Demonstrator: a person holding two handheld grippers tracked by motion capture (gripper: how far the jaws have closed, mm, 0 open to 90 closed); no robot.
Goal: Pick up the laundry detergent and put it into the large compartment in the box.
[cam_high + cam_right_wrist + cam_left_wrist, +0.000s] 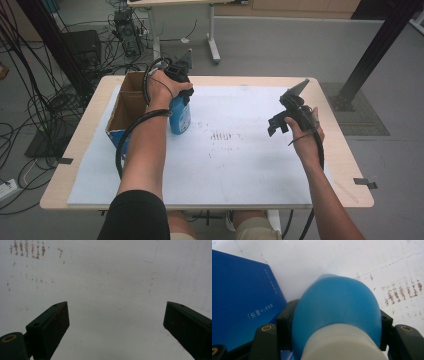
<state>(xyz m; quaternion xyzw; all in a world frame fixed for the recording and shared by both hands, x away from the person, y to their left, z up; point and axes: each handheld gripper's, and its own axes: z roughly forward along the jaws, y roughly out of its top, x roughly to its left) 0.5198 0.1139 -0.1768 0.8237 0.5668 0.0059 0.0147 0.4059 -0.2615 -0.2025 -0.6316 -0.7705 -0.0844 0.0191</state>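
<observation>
A blue plastic bottle [180, 118] with a white neck stands upright beside the right-hand front corner of an open cardboard box [131, 98]. My left gripper [180, 95] comes down from above and is shut on the bottle's upper part. In the left gripper view the black jaws press on both sides of the blue bottle [337, 302], just below its white neck, with the left gripper [335, 326] around it. Whether the bottle's base rests on the mat I cannot tell. My right gripper [278, 125] hovers open over the right half of the mat, and the right gripper [116, 322] has nothing between its jaws.
A white mat [235, 165] covers the wooden table [345, 165]. Brown smudges [220, 135] mark its middle, between the two grippers. The box has a blue printed side [237, 297]. Cables and stands crowd the floor at the far left.
</observation>
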